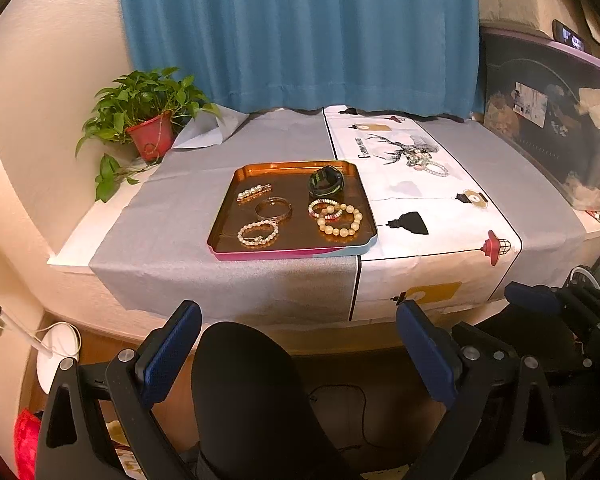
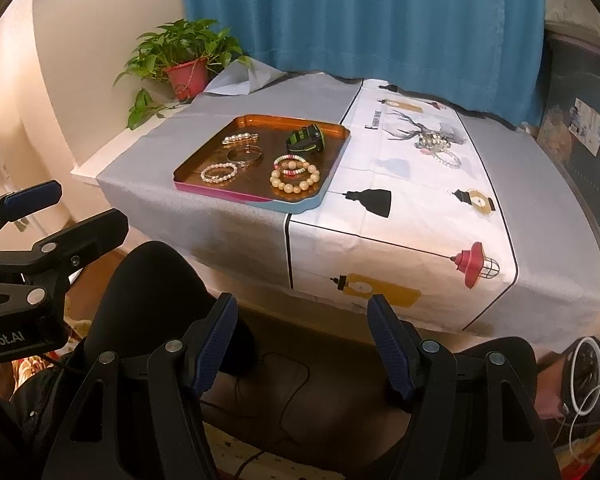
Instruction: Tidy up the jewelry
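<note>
On tray (image 1: 220, 236): bracelets, watch (image 1: 326, 185); claws empty.

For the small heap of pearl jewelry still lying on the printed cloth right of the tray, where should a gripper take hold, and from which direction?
Judging from both views, take the pearl strand loop that trails out of the jewelry heap toward the near edge. It lies flat and apart from the tangle, so come from above and pinch across the strand. The right gripper is open and nearer that side; individual pieces in the heap are too small to separate.
</note>
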Tool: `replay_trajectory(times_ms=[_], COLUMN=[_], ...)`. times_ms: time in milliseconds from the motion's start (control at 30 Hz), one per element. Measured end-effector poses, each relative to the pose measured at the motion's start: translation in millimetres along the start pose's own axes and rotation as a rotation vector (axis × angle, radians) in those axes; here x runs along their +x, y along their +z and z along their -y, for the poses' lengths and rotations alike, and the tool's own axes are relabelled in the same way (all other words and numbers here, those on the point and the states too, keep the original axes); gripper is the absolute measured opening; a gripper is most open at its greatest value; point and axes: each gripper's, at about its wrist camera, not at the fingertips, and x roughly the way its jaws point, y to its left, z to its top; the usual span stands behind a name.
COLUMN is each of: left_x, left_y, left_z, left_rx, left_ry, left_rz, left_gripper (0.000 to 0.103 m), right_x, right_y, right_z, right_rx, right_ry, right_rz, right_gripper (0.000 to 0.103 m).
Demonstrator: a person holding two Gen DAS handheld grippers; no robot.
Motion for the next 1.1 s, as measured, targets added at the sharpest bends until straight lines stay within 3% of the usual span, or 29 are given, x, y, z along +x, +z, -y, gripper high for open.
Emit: replay_trajectory(times_ms=[700, 1100], left_x=[28.5, 56.6], left_y=[0.2, 30.1], left_z=[2.4, 16.4], left_rx=[0.011, 0.034], left_ry=[-0.013, -0.031], left_rz=[-0.063, -0.083], left_gripper=[0.097, 0.097], right_x=[23.2, 41.2], right_y=[-2.6, 18.5], right_z=[15.9, 80.8], right_rx=[0.031, 0.151], right_ry=[-0.013, -0.101], right_rz=[-0.049, -0.043], right_gripper=[0.068, 0.068])
